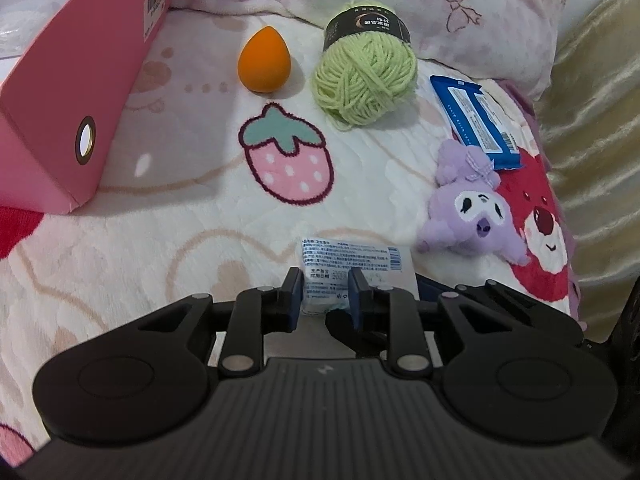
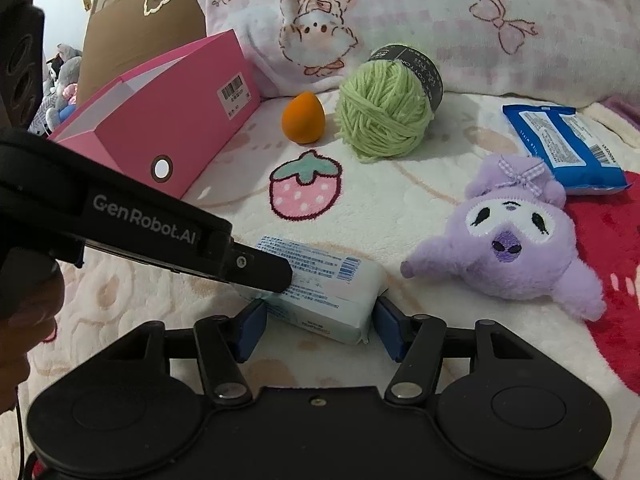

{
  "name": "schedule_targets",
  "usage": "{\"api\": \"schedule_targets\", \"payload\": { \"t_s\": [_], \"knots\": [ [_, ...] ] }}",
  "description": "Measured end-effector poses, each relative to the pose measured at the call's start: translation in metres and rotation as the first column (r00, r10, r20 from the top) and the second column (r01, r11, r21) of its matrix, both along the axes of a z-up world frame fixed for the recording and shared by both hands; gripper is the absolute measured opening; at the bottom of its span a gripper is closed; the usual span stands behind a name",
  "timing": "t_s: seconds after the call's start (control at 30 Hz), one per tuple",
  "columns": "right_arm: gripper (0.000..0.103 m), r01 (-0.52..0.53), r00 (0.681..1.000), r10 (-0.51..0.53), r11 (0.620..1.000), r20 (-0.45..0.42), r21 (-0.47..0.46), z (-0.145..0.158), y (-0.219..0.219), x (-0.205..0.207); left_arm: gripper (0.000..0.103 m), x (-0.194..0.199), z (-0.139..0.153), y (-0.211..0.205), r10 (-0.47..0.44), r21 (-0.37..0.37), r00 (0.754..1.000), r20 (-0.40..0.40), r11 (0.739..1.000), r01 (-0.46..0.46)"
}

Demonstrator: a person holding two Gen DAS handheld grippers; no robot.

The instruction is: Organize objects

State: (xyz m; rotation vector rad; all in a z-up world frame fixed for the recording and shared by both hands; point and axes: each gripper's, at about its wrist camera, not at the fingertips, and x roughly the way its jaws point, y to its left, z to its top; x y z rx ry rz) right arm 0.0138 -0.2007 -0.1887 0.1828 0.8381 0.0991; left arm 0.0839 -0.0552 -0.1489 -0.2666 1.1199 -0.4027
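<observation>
A white wipes packet (image 1: 348, 258) (image 2: 320, 280) with blue print lies on the cream blanket. My left gripper (image 1: 325, 280) is shut on its near end, with the blue pads pressing on both sides. In the right wrist view the left gripper's black finger (image 2: 276, 276) reaches in from the left onto the packet. My right gripper (image 2: 322, 320) stands open, one pad on each side of the packet's other end and neither squeezing it.
A pink open box (image 1: 68, 92) (image 2: 160, 128) stands at the left. Behind lie an orange egg-shaped sponge (image 1: 264, 60), a green yarn ball (image 1: 366, 76) and a pillow (image 2: 400, 8). At the right are a blue packet (image 1: 474, 120) and a purple plush (image 1: 472, 208).
</observation>
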Motion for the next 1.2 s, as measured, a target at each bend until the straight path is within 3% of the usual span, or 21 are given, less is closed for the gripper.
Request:
{"api": "schedule_targets", "payload": {
  "t_s": [0.47,0.9,1.2],
  "knots": [
    [0.065,-0.027,0.999,0.027,1.000,-0.017,-0.009,0.019,0.005,-0.019,0.022,-0.027,0.020,-0.002,-0.027,0.019,0.999,0.020,0.999,0.027],
    [0.067,-0.030,1.000,0.030,1.000,-0.005,0.010,0.048,0.019,-0.047,0.023,-0.053,0.047,0.016,-0.044,-0.018,0.999,-0.001,0.999,0.044],
    [0.067,-0.069,0.998,0.069,0.998,-0.015,-0.005,0.073,0.038,-0.057,0.023,-0.063,0.070,0.034,-0.054,-0.027,0.997,-0.058,0.998,0.052]
  ]
}}
